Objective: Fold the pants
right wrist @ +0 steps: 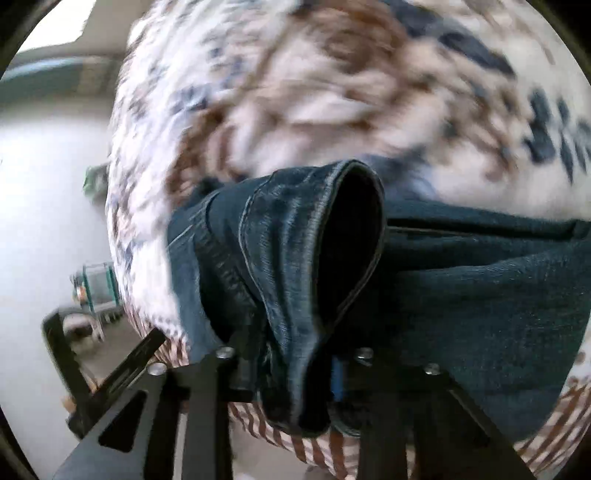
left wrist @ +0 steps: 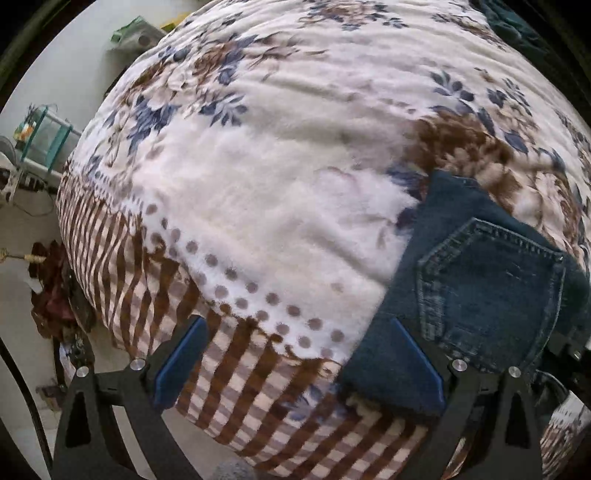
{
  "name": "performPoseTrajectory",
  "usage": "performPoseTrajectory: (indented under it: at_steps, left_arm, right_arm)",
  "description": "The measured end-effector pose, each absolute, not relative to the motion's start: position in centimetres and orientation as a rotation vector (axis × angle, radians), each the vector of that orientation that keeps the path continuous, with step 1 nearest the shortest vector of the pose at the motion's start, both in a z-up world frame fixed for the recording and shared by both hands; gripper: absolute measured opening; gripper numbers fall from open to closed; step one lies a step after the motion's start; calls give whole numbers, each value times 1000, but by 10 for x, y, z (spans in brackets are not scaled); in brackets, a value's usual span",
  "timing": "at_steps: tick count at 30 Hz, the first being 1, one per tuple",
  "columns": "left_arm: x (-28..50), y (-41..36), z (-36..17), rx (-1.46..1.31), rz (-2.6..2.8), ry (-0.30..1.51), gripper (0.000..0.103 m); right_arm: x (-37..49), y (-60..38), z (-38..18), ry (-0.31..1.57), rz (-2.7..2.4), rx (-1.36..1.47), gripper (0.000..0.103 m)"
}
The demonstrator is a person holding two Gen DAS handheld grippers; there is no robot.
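Observation:
Dark blue denim pants (left wrist: pixel 476 280) lie on a floral bedspread (left wrist: pixel 266 192), back pocket up, at the lower right of the left wrist view. My left gripper (left wrist: pixel 299 354) stands open above the bed's edge; its right finger (left wrist: pixel 417 362) hangs over the pants' edge and nothing is between the pads. In the right wrist view my right gripper (right wrist: pixel 295 373) is shut on a bunched fold of the pants (right wrist: pixel 291 266), with an open hem or cuff gaping just beyond the fingers. The rest of the denim spreads to the right.
The bed's checked border (left wrist: pixel 229 369) runs along the near edge. Beyond it to the left is pale floor with a teal wire rack (left wrist: pixel 44 136) and a dark red bundle (left wrist: pixel 51 295). Dark clothing (left wrist: pixel 517 26) lies at the bed's far right.

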State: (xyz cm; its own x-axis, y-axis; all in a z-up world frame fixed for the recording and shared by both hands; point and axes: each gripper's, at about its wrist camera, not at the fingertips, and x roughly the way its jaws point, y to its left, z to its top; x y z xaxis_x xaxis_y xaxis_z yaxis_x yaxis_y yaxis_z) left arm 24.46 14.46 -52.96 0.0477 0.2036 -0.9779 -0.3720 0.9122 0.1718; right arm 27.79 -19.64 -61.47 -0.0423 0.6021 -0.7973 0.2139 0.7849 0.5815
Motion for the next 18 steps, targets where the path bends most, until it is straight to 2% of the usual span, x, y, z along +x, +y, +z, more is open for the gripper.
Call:
performPoseTrajectory:
  at_steps: [3, 4, 8, 9, 11, 15, 17, 18]
  left_arm:
    - [245, 146, -524, -176, 433, 1456, 100]
    - [246, 146, -520, -190, 424, 1447, 100]
    - [250, 140, -501, -246, 380, 1408, 100]
    - [252, 137, -498, -253, 368, 1404, 100]
    - [258, 125, -495, -252, 337, 1401, 100]
    - [268, 102, -498, -189, 300, 1409, 100]
    - [270, 89, -500, -147, 289, 1411, 100]
    - [271, 86, -501, -126, 286, 1413, 100]
  right_arm:
    - [275, -198, -593, 1574, 356, 706, 18]
    - [274, -205, -585, 1567, 352, 757, 14]
    - [259, -263, -553, 1465, 245, 889, 9]
    - [255, -278, -547, 1452, 239, 878, 0]
    - [244, -318, -530, 1389, 149, 808, 0]
    - [231, -361, -544, 1466, 130, 829, 1]
    - [237, -350, -562, 1569, 205, 772, 18]
    - [244, -339, -573, 1597, 243, 762, 48]
